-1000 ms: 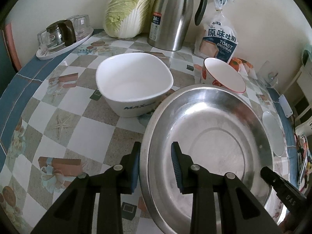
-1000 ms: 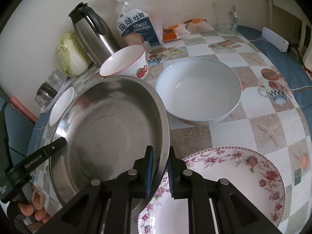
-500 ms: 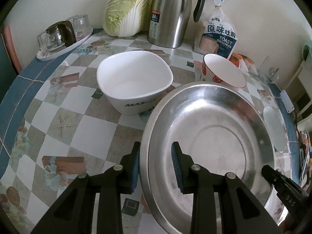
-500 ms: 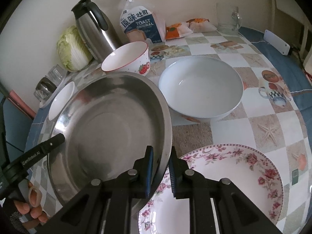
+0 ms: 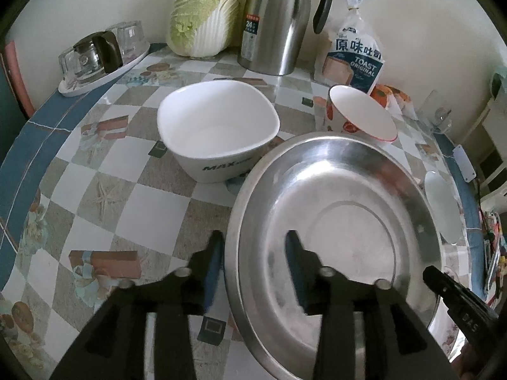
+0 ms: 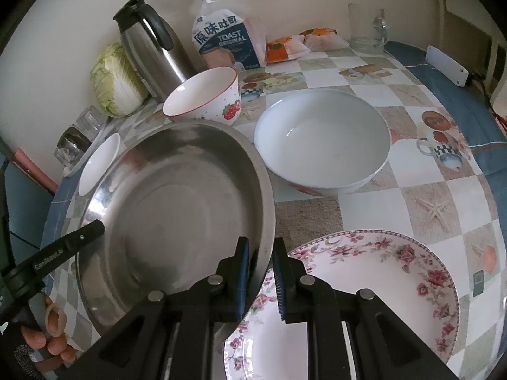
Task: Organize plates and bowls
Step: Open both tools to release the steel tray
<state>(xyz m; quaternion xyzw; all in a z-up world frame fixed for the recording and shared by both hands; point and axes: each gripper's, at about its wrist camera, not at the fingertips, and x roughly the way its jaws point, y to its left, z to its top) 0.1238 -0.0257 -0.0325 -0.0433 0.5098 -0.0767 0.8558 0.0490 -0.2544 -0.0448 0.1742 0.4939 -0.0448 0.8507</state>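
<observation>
Both the left gripper (image 5: 255,261) and right gripper (image 6: 261,264) straddle opposite rims of the steel basin (image 6: 177,209), probably light, rigid, slick, though whether either clamps is unclear.

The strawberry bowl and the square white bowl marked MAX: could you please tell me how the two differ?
The strawberry bowl is round with a red rim line and strawberry prints; the MAX bowl is squarish, plain white with dark lettering. The strawberry bowl looks narrower and taller, the MAX bowl wider. The strawberry bowl stands nearer the toast bag, the MAX bowl nearer the cabbage. Both sit upright, empty, white inside.
</observation>
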